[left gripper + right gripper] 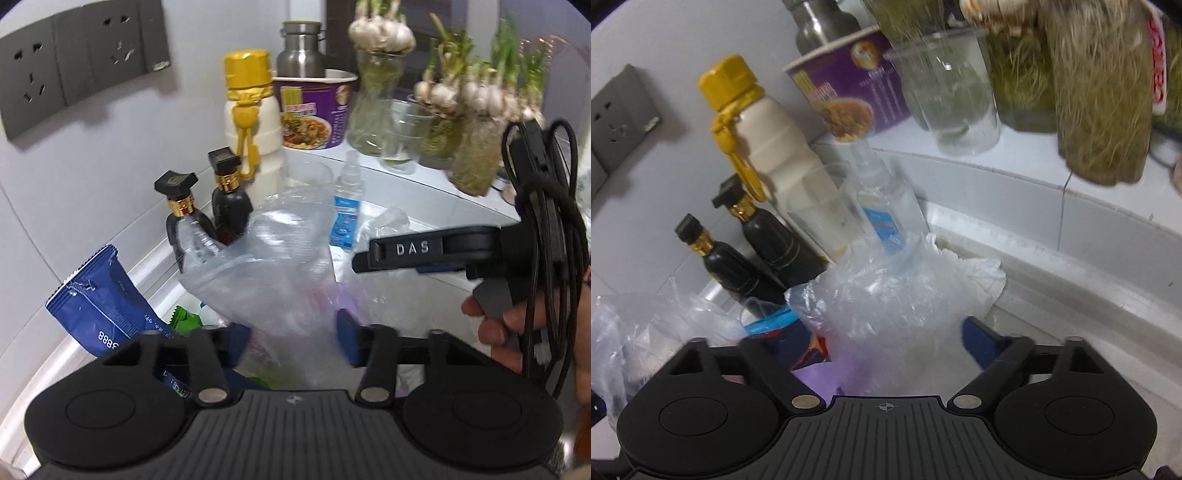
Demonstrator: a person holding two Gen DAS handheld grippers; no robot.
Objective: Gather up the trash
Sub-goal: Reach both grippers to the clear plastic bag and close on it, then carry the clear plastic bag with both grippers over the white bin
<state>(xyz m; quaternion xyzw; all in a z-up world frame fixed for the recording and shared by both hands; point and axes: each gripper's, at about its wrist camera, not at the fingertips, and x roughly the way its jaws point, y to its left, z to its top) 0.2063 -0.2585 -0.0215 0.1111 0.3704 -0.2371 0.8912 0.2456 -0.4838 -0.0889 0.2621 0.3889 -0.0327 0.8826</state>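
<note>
Lettering "DAS" marks your right hand-held gripper [360, 260]; its fingers look spread around crinkled clear plastic [886, 314]. Your left hand-held gripper [291, 338] is spread around a filmy plastic bag [266, 258], beside a blue wrapper [99, 299] printed "888".

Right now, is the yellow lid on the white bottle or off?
On. The yellow lid sits on top of the upright white bottle, with its yellow strap hanging down the side.

A white wall [192, 122] carries grey sockets [74, 62] above a white tiled ledge [1052, 195].
</note>
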